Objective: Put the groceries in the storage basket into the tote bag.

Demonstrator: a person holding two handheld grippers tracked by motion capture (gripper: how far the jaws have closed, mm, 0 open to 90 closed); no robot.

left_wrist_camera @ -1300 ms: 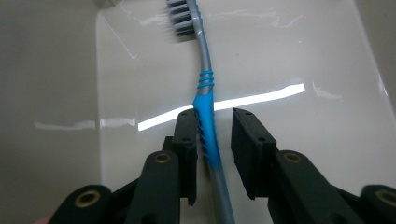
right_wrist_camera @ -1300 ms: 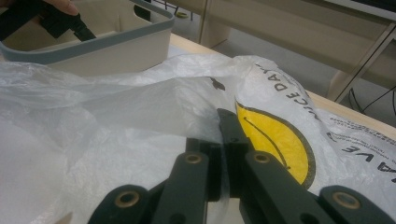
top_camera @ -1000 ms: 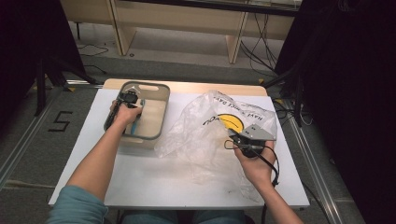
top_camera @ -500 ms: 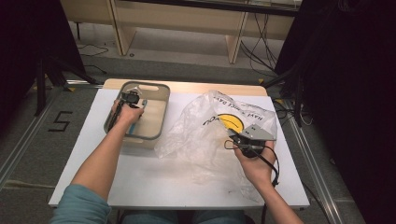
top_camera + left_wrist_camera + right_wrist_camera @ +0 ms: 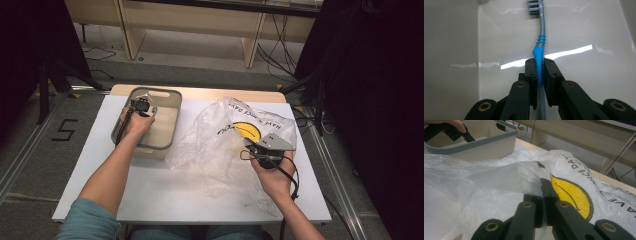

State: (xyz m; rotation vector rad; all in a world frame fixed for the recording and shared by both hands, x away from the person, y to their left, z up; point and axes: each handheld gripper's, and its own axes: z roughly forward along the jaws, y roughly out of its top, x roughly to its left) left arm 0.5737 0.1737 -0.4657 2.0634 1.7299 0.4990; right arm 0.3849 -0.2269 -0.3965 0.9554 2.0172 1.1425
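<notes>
Beige bin [image 5: 169, 131] holds a blue toothbrush [image 5: 539, 52] pinched by the left claw [image 5: 539, 72]; right claw [image 5: 543, 195] pinches the plastic bag [image 5: 499, 177].

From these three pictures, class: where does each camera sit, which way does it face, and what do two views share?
High view: above the table, looking down; forearms, left gripper, right gripper.
Left gripper view: inside the bin, along jaws clamping the toothbrush.
Right gripper view: low, along jaws pinching the plastic bag.
Shared: bin and bag.

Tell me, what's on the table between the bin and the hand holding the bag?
In the high view, crumpled clear plastic of the bag fills most of the stretch between the bin and the right hand; the rest is bare white table.
</notes>
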